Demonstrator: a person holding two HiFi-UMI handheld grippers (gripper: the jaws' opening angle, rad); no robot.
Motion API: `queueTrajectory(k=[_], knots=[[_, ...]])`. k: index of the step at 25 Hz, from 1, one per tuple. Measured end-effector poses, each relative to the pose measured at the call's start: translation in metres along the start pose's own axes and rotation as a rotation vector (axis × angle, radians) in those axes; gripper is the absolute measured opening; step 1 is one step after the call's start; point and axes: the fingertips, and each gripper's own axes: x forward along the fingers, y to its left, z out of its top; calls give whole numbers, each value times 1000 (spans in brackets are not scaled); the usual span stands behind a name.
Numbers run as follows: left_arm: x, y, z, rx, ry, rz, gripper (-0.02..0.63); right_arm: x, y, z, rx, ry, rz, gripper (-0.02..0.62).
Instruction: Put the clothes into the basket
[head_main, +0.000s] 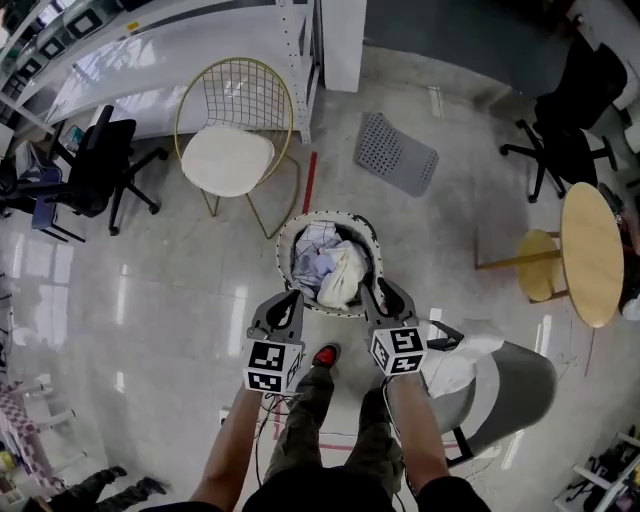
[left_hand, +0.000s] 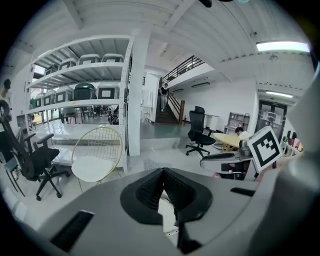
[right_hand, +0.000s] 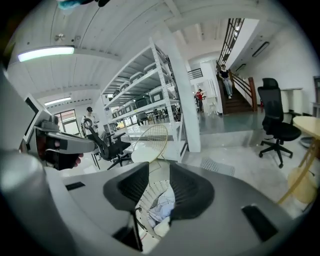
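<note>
The round white basket (head_main: 286, 238) stands on the floor just ahead of the person's feet. It holds a heap of pale blue and white clothes (head_main: 330, 265). My left gripper (head_main: 291, 298) hovers over the near left rim and my right gripper (head_main: 381, 291) over the near right rim. In the left gripper view the left gripper (left_hand: 163, 172) has its tips touching and grips nothing; white cloth (left_hand: 168, 211) lies below it. In the right gripper view the right gripper (right_hand: 159, 169) stands open and empty, with the basket (right_hand: 149, 189) and clothes (right_hand: 163, 205) seen through the gap.
A gold wire chair (head_main: 232, 150) with a white cushion stands behind the basket. A grey perforated panel (head_main: 397, 153) lies on the floor beyond. A grey chair (head_main: 512, 385) bearing a white garment (head_main: 462, 362) is at my right, with a round wooden table (head_main: 591, 252) further right. Black office chairs (head_main: 100, 170) stand left.
</note>
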Motion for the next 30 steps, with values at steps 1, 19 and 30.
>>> queueTrajectory(k=[1, 19, 30], knots=[[-4, -7, 6, 0, -5, 0, 6, -9, -1, 7, -9, -5, 1, 146], [-15, -171, 88, 122, -115, -199, 6, -208, -72, 90, -52, -233, -270, 48], [10, -306, 106, 226, -105, -414, 6, -322, -150, 72, -2, -264, -498, 48]])
